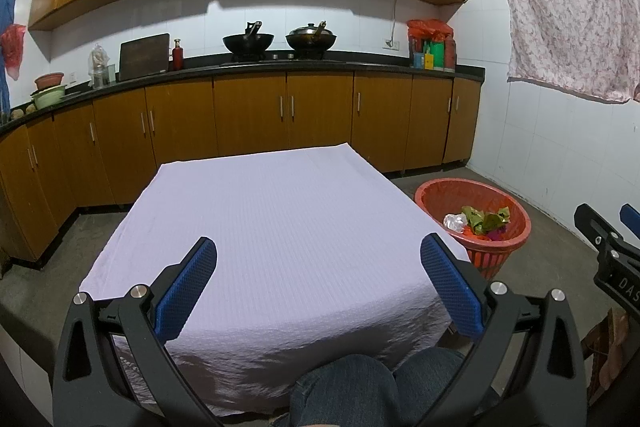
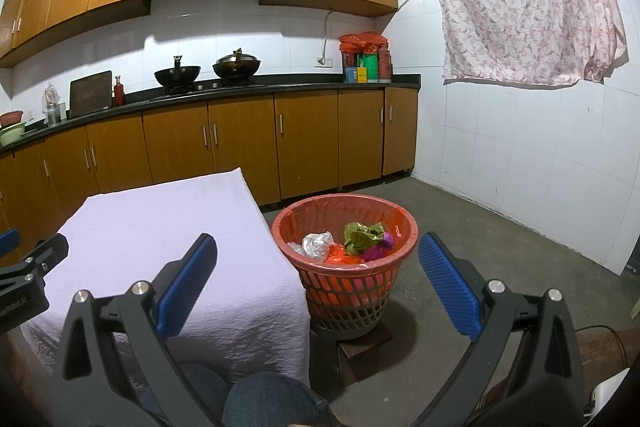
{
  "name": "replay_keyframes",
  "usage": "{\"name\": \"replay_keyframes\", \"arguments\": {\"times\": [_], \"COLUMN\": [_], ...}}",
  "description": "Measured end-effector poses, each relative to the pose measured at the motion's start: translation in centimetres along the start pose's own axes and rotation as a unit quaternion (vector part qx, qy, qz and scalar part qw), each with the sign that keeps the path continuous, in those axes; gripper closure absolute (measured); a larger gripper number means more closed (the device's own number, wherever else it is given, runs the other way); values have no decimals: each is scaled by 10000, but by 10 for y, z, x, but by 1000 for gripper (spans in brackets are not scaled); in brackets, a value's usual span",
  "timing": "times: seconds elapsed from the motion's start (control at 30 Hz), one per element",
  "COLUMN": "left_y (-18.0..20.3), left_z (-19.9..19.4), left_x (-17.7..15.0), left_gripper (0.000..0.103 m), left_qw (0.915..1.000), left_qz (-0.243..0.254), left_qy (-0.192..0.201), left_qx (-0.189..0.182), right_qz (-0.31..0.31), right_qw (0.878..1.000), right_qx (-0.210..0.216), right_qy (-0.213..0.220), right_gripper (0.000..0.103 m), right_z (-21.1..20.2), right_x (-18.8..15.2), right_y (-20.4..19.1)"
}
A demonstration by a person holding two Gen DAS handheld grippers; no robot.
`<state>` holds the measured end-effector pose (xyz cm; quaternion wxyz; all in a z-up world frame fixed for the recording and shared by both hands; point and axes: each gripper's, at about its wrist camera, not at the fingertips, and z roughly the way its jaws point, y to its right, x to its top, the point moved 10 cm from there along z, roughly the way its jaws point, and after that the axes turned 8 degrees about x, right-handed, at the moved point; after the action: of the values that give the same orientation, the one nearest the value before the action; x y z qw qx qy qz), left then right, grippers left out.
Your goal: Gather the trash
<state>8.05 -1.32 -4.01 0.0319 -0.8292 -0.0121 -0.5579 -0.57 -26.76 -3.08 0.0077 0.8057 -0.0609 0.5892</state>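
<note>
I judge the collecting done or all but done: the cloth point(image 1: 272, 227) on the table is bare in both views, and every scrap I can find sits in the bin point(image 2: 404, 223).

My left gripper point(image 1: 318, 261) hangs over the near edge of the cloth, its blue pads spread wide with nothing between them. My right gripper point(image 2: 318, 261) is just as wide and just as empty, pointing at the gap between the table's corner and the bin. My knees point(image 1: 376, 387) show at the bottom of the left view, so I am sitting close to the table.

The bin stands on the floor just beside the table's right corner, on a dark block point(image 2: 360, 347). It is a red lattice basket with a red liner. Inside lie a crumpled silver wrapper point(image 2: 316, 243), a green wrapper point(image 2: 362, 233), something magenta point(image 2: 380, 247) and an orange piece point(image 2: 344, 259), all loose, light-looking and well below the rim.

If anything is left, it is out of frame. My next move would be a scan of the floor around the table before I call it finished.
</note>
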Motion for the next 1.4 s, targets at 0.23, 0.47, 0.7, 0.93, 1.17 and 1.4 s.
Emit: {"name": "replay_keyframes", "arguments": {"times": [0.23, 0.47, 0.7, 0.93, 1.17, 1.4], "left_y": [1, 2, 0, -1, -2, -3], "left_z": [1, 4, 7, 8, 8, 8], "left_x": [-4, -8, -7, -6, -5, -4], "left_gripper": [2, 2, 2, 2, 2, 2], "left_qw": [10000, 10000, 10000, 9999, 9999, 9999], "left_qz": [9, 19, 18, 27, 33, 15], "left_qy": [-26, -55, -89, -97, -95, -98], "left_qx": [-15, -19, -38, -47, -51, -44], "right_qz": [1, 6, 6, 10, 14, 18], "right_qw": [10000, 10000, 10000, 10000, 10000, 10000], "right_qx": [-1, -1, 3, 2, 2, 3], "right_qy": [-1, -4, -4, -4, -5, -5], "right_gripper": [4, 4, 4, 4, 4, 4], "right_z": [0, 0, -1, -1, 0, -1], "right_x": [0, 0, 1, 1, 0, 0], "right_y": [0, 0, 1, 1, 0, 1]}}
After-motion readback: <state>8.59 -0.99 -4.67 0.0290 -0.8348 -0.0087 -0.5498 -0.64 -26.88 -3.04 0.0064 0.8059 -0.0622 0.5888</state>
